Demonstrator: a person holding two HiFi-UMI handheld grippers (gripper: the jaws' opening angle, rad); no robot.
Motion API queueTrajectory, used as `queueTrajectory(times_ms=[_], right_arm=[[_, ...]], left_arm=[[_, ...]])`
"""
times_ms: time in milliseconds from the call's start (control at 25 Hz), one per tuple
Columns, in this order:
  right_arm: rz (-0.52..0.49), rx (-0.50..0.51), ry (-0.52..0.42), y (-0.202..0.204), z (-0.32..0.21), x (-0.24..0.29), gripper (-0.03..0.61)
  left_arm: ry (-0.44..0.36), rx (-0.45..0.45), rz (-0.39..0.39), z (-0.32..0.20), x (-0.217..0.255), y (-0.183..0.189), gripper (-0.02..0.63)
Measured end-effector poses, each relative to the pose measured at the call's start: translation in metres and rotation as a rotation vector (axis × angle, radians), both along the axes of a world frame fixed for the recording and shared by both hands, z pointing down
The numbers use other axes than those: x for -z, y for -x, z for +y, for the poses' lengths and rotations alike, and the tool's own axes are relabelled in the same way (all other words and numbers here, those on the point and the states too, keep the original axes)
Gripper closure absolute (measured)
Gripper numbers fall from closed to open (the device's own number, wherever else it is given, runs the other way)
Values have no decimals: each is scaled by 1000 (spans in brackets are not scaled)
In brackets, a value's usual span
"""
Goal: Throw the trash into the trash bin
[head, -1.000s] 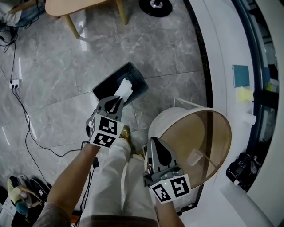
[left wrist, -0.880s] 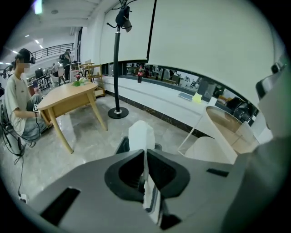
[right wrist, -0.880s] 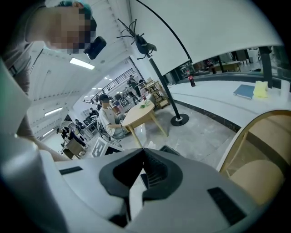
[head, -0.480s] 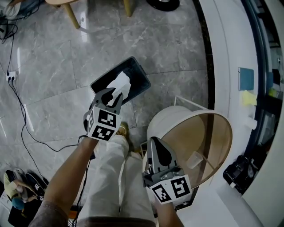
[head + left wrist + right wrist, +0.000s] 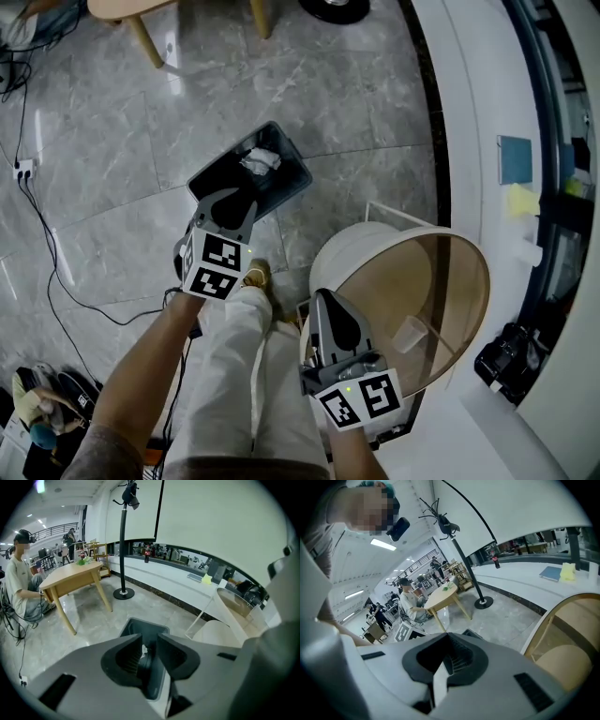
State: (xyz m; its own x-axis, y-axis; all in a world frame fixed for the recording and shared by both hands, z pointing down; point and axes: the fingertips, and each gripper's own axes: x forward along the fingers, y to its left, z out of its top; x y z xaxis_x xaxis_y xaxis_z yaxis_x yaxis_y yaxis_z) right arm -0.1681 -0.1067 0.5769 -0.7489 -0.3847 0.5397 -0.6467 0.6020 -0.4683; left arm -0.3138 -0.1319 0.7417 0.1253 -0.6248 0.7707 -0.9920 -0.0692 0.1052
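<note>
Crumpled white trash (image 5: 260, 160), lying loose inside the dark trash bin (image 5: 298, 174), close to its far rim and touched by nothing. Already where the task wants it, by the look of things. Just above the bin's near edge, the left gripper (image 5: 232, 200), pointed steeply down at the opening, jaws just been opening and now released, with nothing between them. Through their gap in the left gripper view, only a white sliver of the trash down in the bin. Held over the opening most likely for a clean drop inside rather than onto the grey marble floor (image 5: 112, 178). Further right, the right gripper (image 5: 330, 305), jaws clenched together on nothing, parked beside the front edge of the round white chair (image 5: 375, 246). Probably kept idle and out of the way, with one hand enough for so light a piece. Near end of the bin covered by the left gripper in the head view. Impossible to tell the bin's depth, or whether anything else lies under the paper. Small blue and yellow items on the white counter (image 5: 469, 103) too small to identify. No other loose trash visible on the floor around the bin, though much of the room cut off.
</note>
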Motion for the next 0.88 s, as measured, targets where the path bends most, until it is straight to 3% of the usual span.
queueTrajectory(times_ms=[400,680,880], right_arm=[[-14,-44,-28,-24,-3,17,561],[-22,-90,-57,-49,-2,36,561],[-29,-150,-94,-80,-4,54,561]], left_arm=[[-51,-16,-16,-8,28,-16,593],[-61,-34,-3,-13,49,-42,595],[-85,-108,6,-19,70,-86,595]])
